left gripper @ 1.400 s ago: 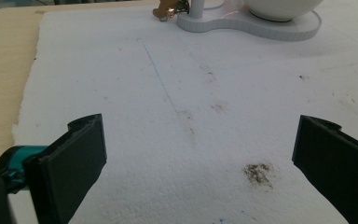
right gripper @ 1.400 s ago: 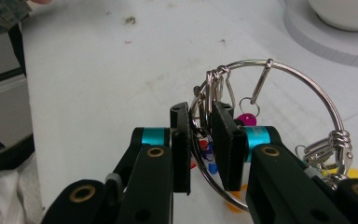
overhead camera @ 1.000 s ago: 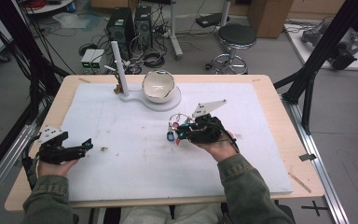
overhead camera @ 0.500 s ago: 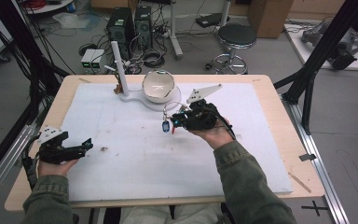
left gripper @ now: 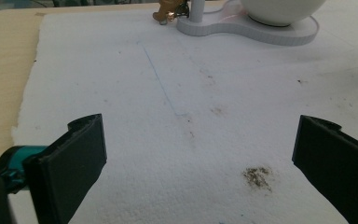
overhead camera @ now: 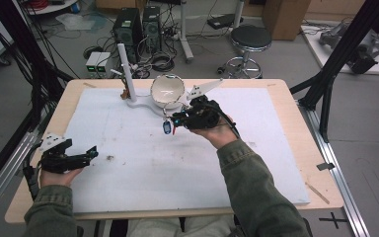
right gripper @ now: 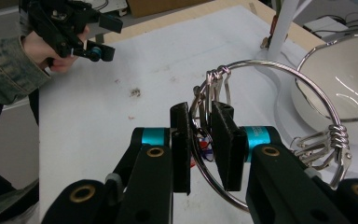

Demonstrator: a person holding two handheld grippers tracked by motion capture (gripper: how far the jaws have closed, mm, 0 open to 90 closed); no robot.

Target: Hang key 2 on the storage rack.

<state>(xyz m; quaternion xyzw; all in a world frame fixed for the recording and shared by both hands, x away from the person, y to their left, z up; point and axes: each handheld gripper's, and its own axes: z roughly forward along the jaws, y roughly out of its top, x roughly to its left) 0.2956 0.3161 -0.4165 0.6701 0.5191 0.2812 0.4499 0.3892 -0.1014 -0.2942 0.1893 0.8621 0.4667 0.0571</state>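
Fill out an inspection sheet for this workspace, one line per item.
Surface: wooden table covered by a white mat with brown stains.
Job's things: wire key ring with small keys and a blue fob, held above the mat; white bowl on a white stand with a post.
Clutter: small brown object at the post's foot.
Grippers: right gripper shut on the key ring; left gripper open over the mat, holding nothing.
Cables: black lead at the left hand; tangled cables on the floor.
Surroundings: computer towers, stool, black frame struts.
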